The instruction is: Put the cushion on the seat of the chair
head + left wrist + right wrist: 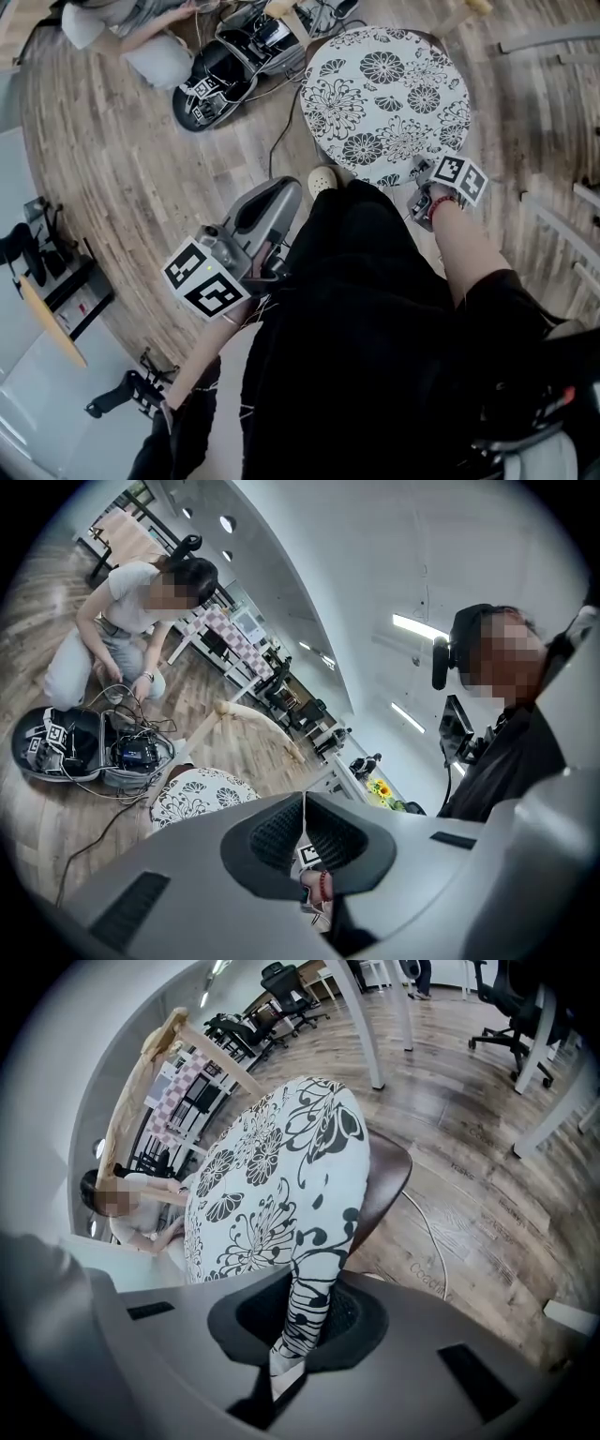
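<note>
Right tool (305, 1321) is clamped on the near rim of the flowered cushion (272, 1176), which lies tilted over the brown seat of the chair (386, 1185); the left tool (303, 799) is closed on nothing, away from it. It looks light, soft and floppy: 1 pinch at the rim should carry it, but a 2nd hold would keep it from sagging.

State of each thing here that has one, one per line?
Cushion: spread over the chair seat, one edge pinched.
Right gripper: shut on that edge.
Left gripper: shut, empty.
Carry case: open.
</note>
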